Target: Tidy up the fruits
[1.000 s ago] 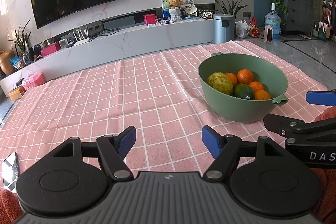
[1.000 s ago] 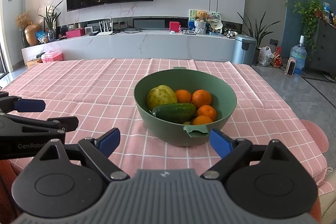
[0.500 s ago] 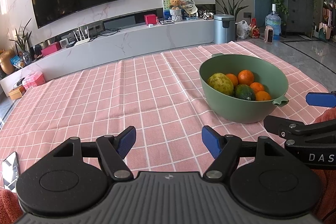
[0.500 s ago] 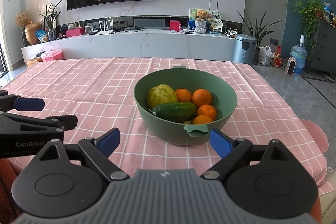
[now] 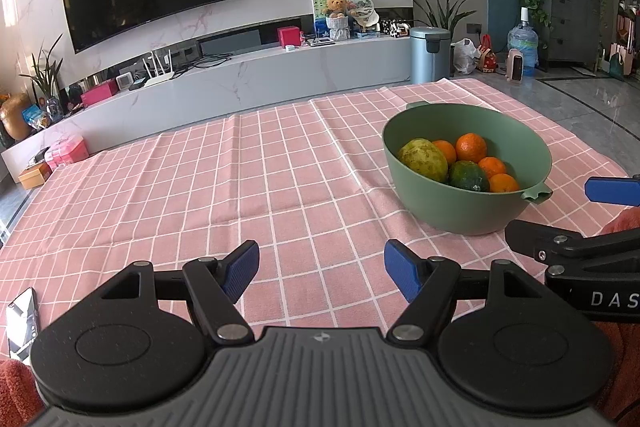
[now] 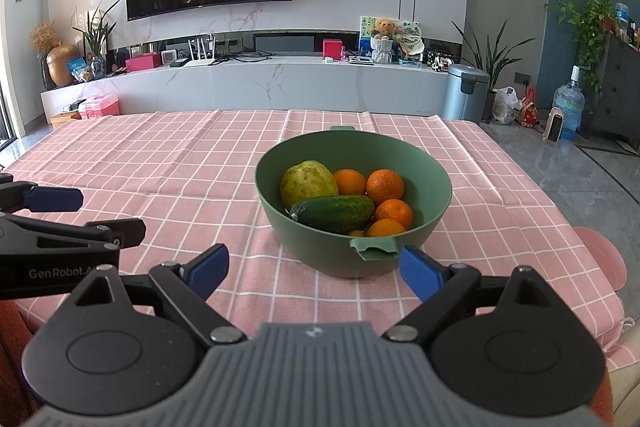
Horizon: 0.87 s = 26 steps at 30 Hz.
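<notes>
A green bowl (image 6: 432,183) stands on the pink checked tablecloth (image 6: 180,167). It holds a yellow-green fruit (image 6: 308,183), a dark cucumber (image 6: 334,213) and several oranges (image 6: 385,186). My right gripper (image 6: 314,269) hovers open just in front of the bowl's near handle, nothing between its blue pads. In the left wrist view the bowl (image 5: 460,215) sits ahead to the right, and my left gripper (image 5: 320,269) stands open over bare cloth. Each gripper shows at the edge of the other's view.
A phone (image 5: 22,319) lies at the cloth's near left corner. Behind the table runs a long white TV console (image 6: 260,83) under a wall television. A bin (image 6: 466,91) and a water bottle (image 6: 568,107) stand on the floor to the right.
</notes>
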Available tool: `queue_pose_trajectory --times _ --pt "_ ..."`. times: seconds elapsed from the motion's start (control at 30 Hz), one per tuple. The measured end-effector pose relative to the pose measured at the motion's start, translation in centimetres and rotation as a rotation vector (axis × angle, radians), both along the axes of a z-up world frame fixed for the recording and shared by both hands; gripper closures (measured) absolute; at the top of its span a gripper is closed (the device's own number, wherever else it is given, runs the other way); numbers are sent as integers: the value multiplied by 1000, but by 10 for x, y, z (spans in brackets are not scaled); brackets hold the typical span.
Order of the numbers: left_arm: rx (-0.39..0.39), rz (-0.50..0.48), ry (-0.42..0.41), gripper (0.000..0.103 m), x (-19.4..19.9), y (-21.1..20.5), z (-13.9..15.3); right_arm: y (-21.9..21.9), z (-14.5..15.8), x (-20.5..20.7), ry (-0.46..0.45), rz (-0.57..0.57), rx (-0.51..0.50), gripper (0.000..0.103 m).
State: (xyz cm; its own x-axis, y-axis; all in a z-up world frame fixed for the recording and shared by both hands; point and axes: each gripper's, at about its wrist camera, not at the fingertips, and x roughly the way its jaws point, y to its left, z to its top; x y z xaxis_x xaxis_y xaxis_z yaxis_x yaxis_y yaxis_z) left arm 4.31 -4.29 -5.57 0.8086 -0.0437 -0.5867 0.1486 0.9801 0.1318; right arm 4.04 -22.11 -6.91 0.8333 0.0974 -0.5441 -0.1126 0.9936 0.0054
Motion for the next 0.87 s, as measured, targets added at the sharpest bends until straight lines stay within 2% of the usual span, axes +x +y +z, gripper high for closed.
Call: queue_pose_trajectory --times 0.87 --pt "0 13 -3 19 1 6 1 0 0 -1 2 -2 0 14"
